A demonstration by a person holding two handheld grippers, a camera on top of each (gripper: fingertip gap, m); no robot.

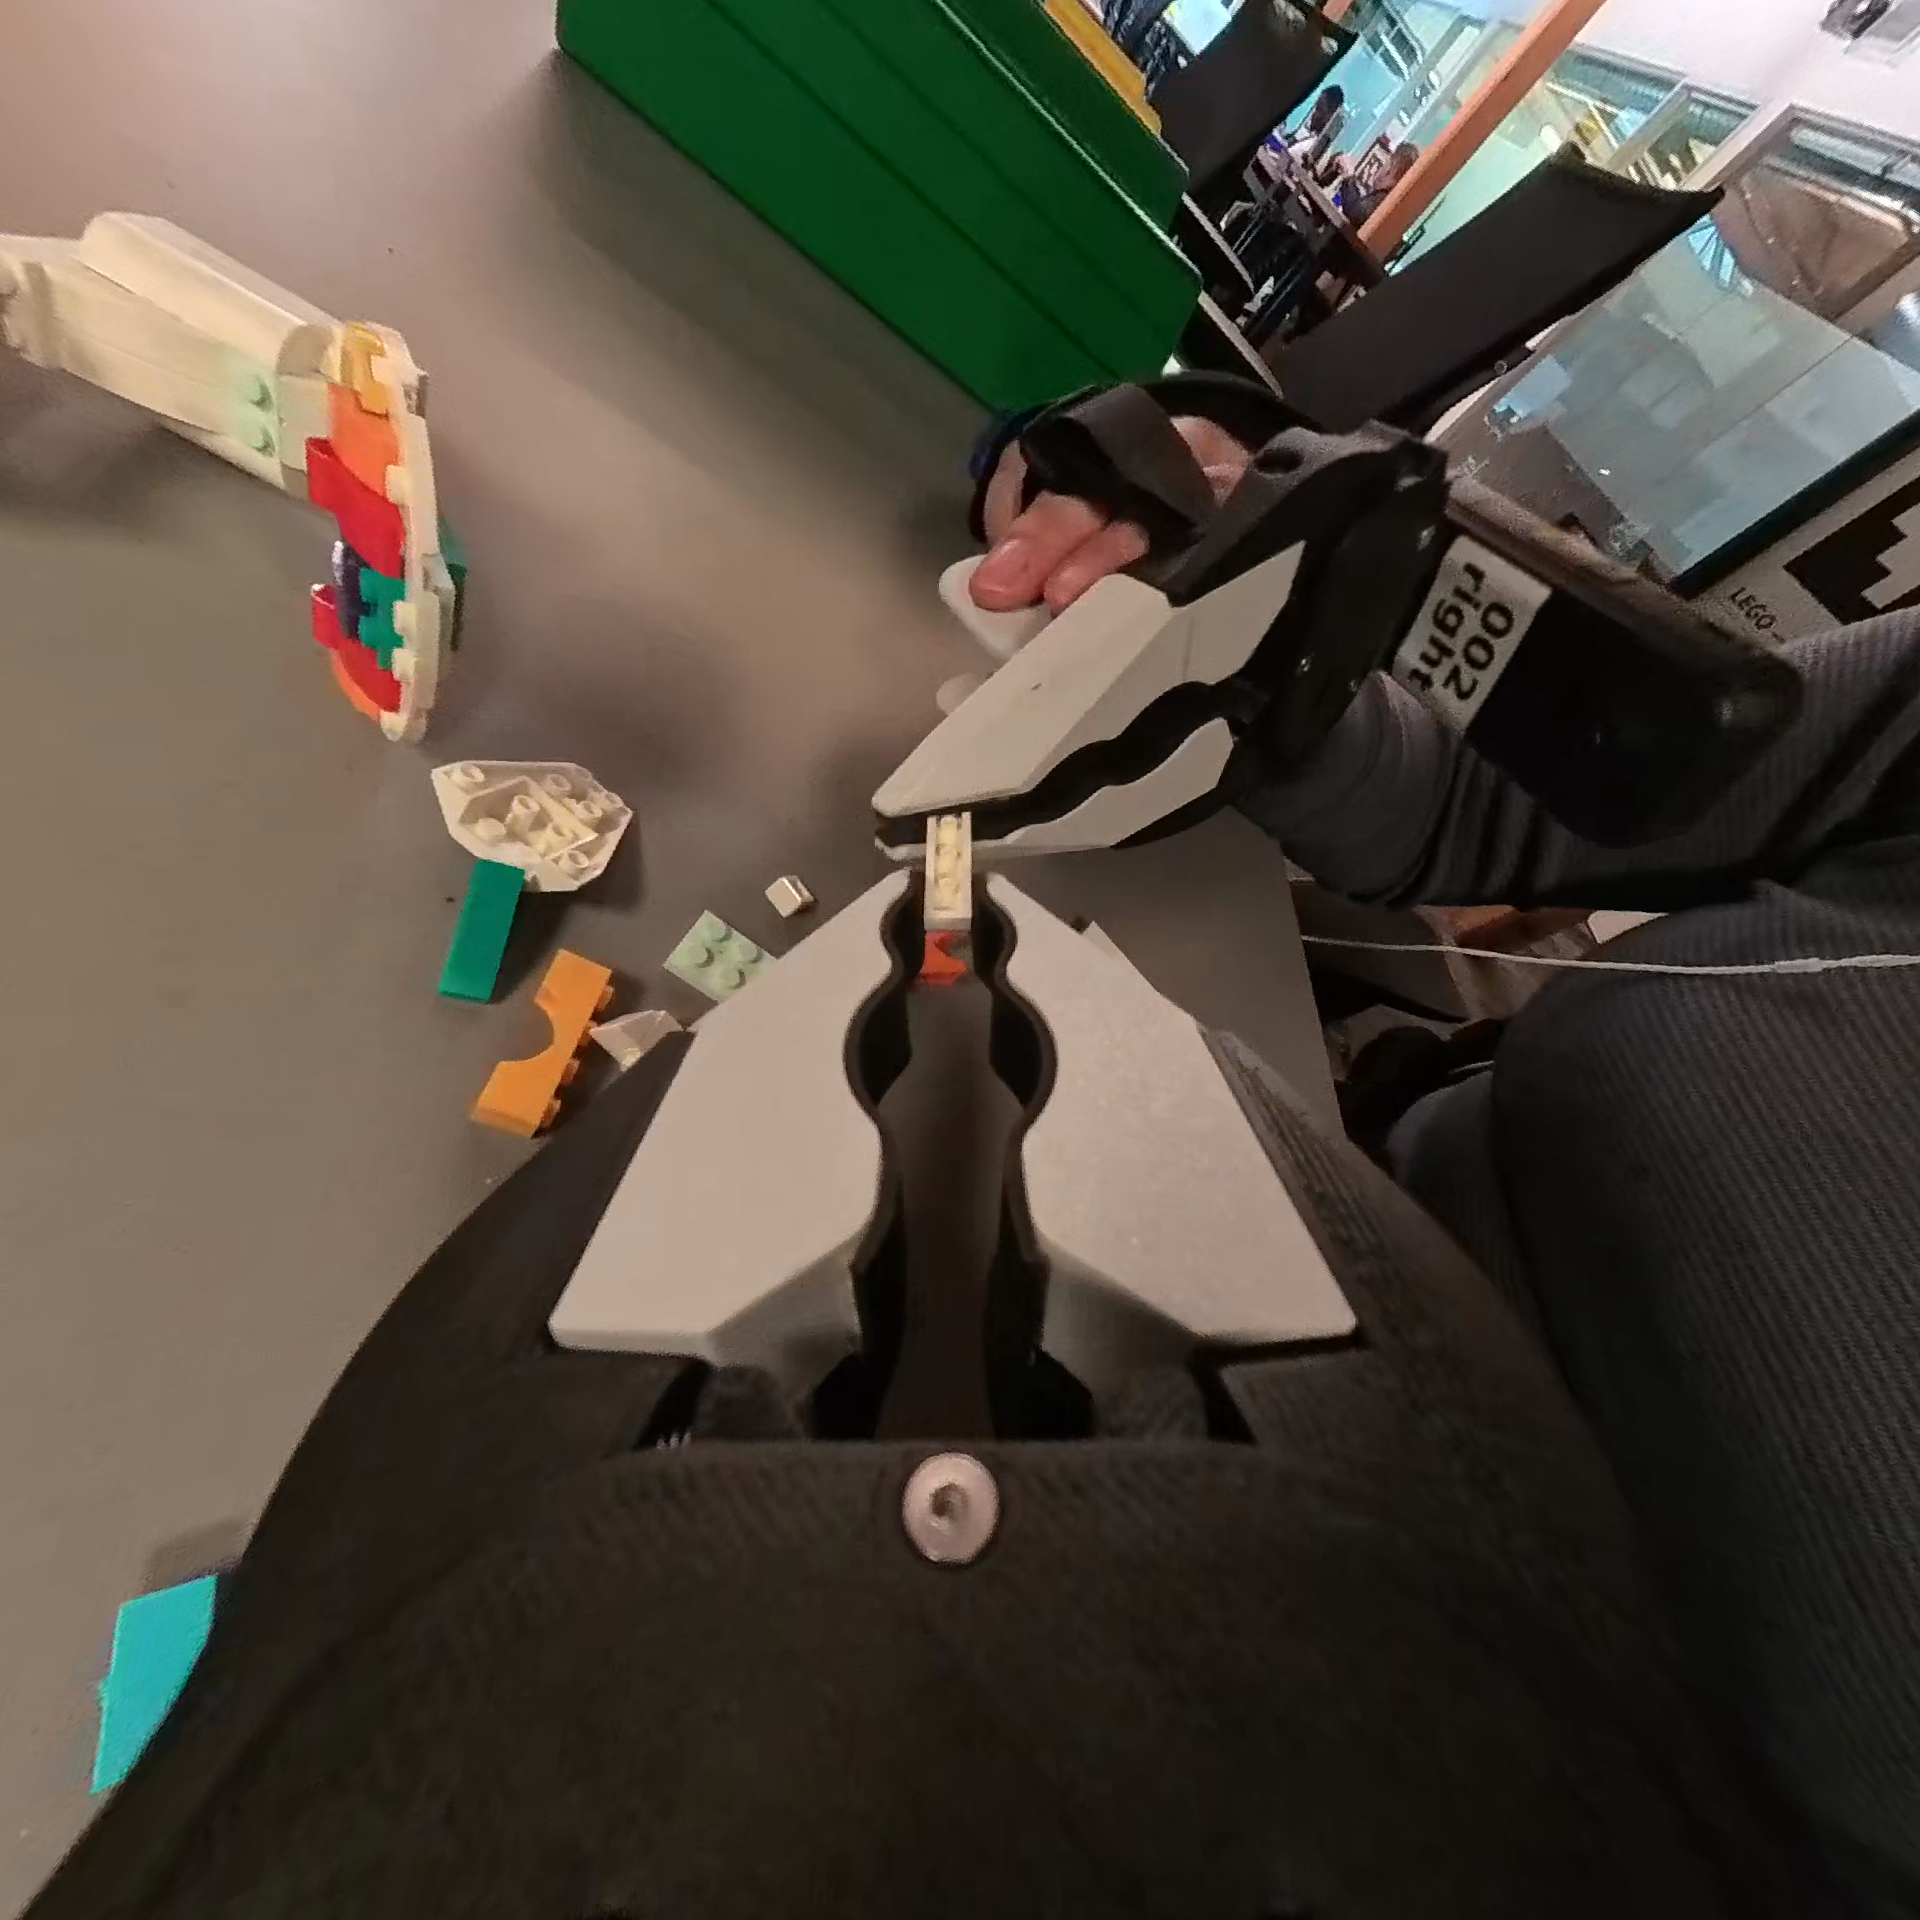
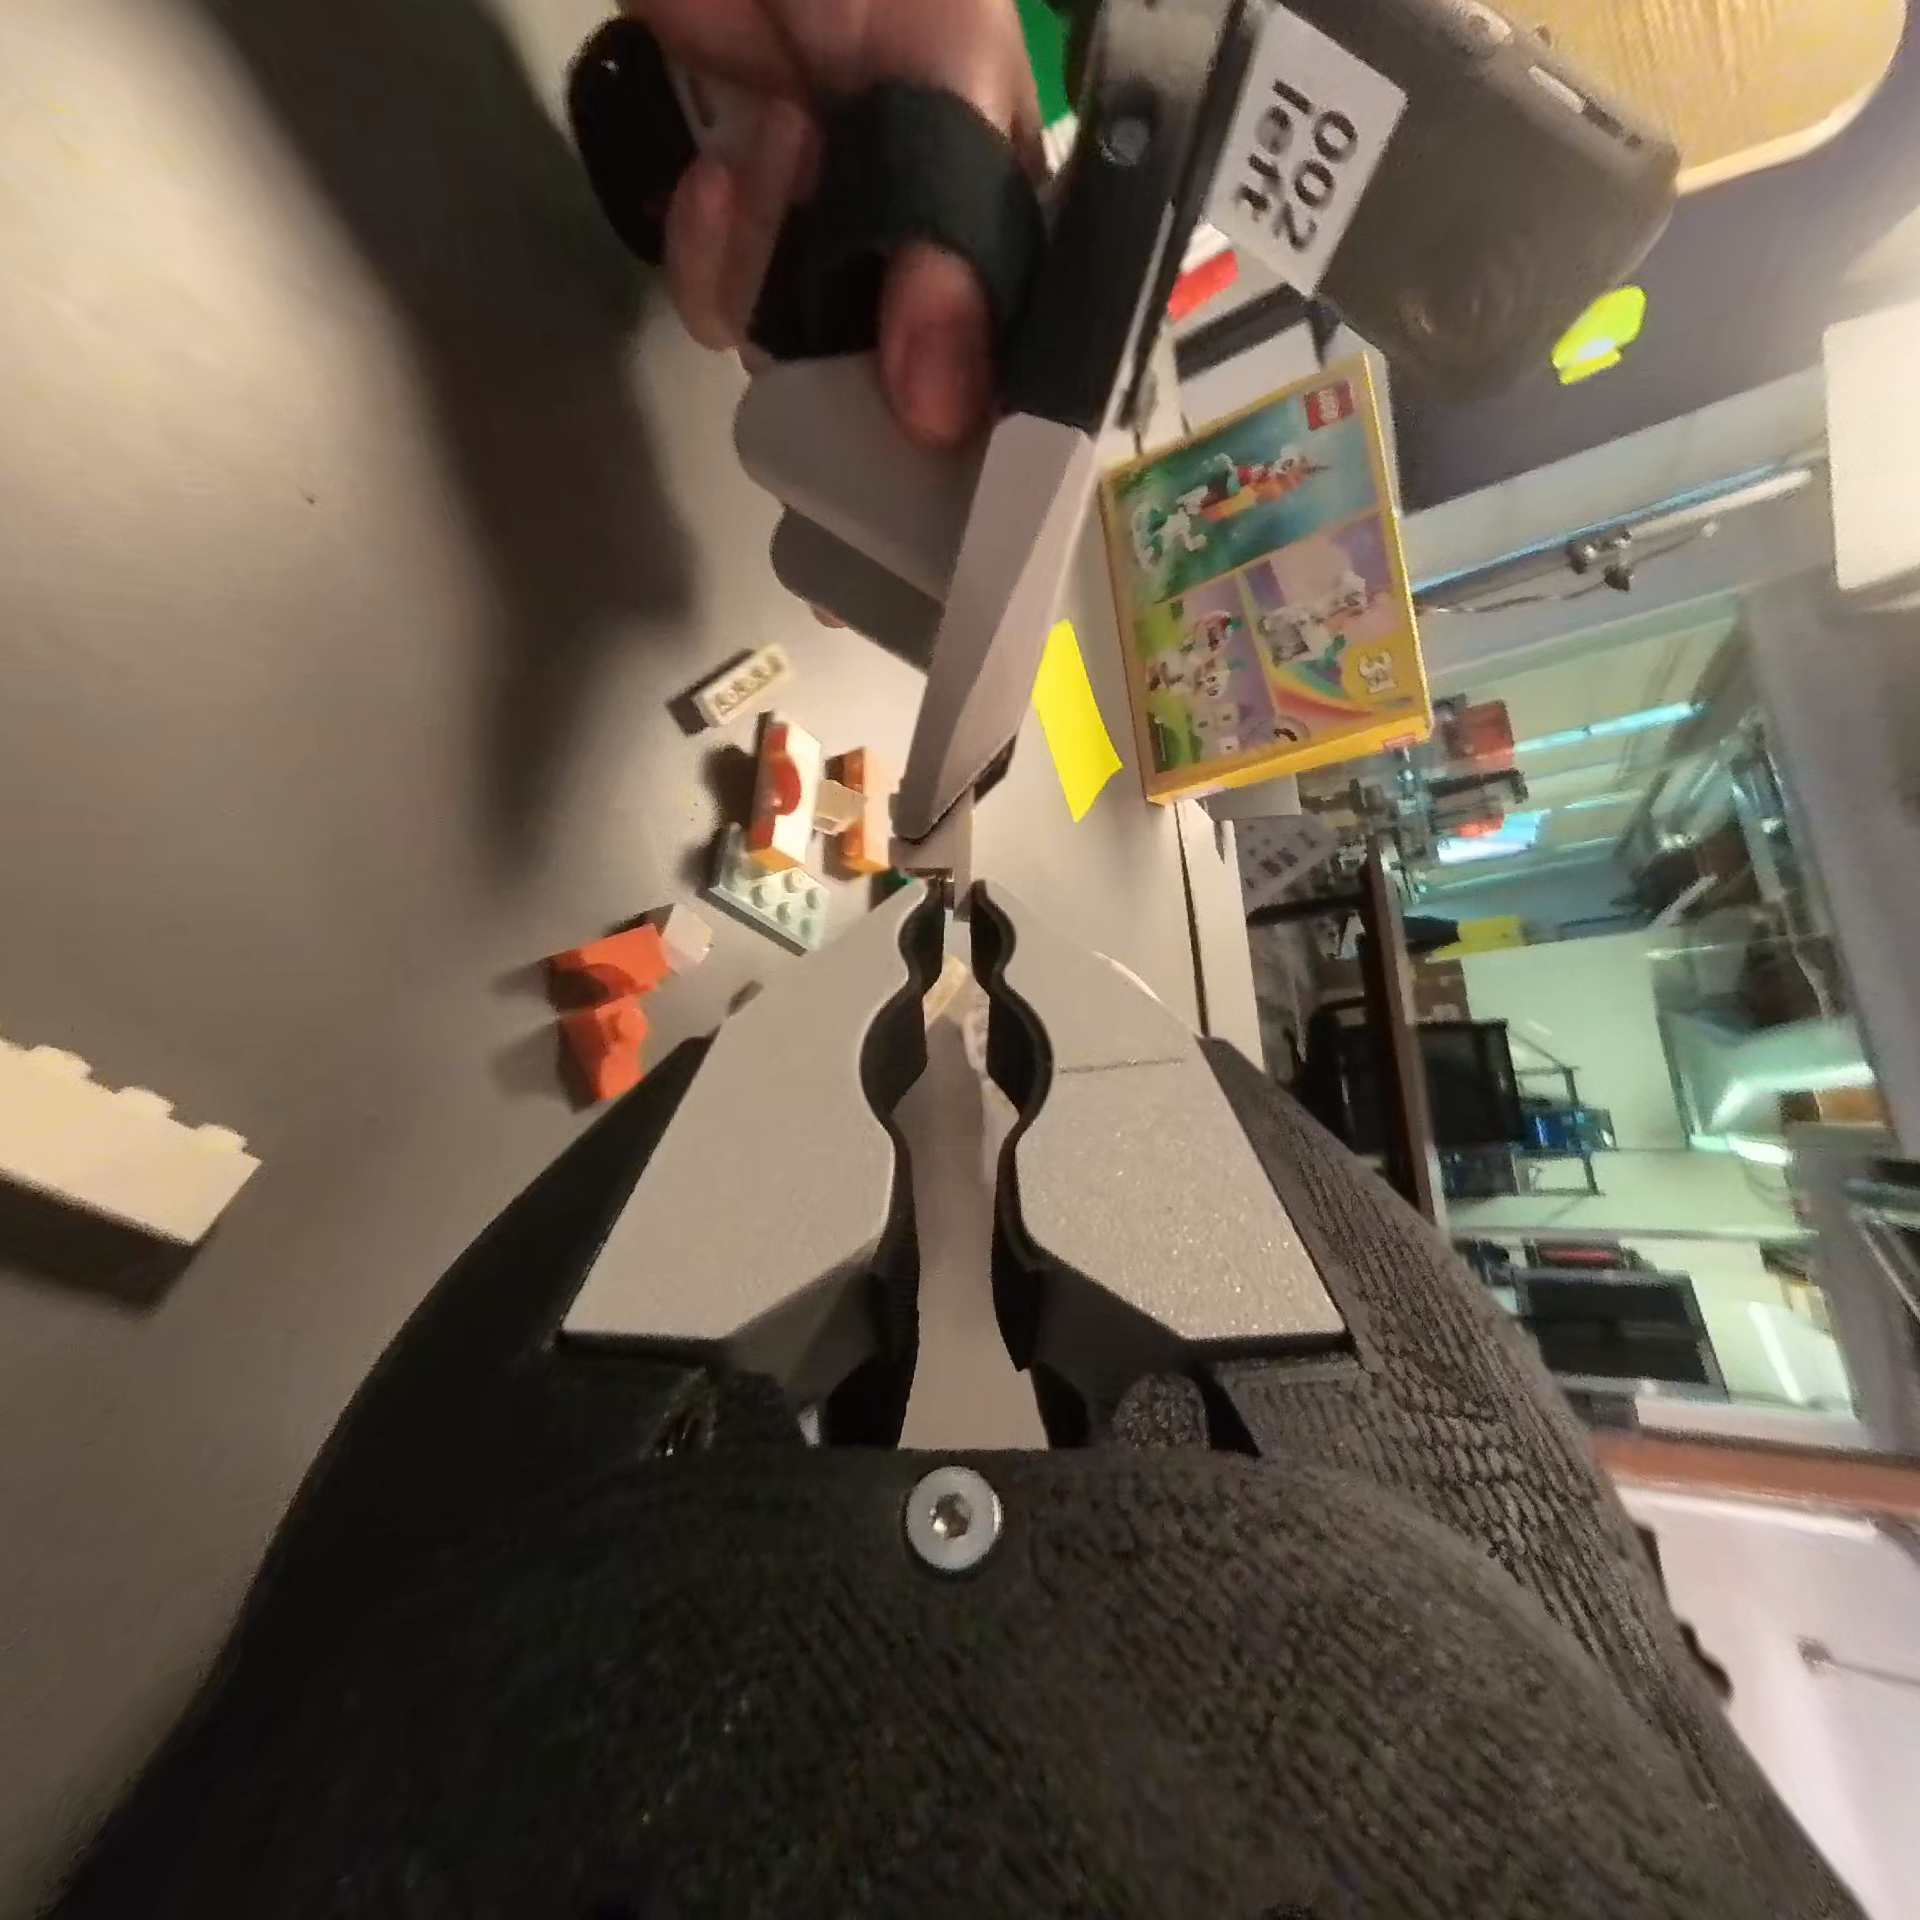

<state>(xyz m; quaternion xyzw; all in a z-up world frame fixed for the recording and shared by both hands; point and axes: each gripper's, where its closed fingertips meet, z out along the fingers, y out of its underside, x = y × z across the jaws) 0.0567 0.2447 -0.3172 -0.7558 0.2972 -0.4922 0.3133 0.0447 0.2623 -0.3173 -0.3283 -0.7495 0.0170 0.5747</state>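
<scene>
White brick build [image 1: 156, 332] cut off at left frame edge. Teal piece [image 1: 156, 1673] half hidden behind the left hand-held gripper [image 1: 945, 904] body. Right wrist view motion-blurred: small bricks [image 2: 790, 821] smeared, cream brick [image 2: 114, 1153] clipped at left edge. Orange piece [image 1: 943, 958] between fingertips mostly hidden.

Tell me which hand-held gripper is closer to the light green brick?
Left. The left hand-held gripper sits right beside the light green brick; the right hand-held gripper is just beyond, both pinching one small white brick.
</scene>
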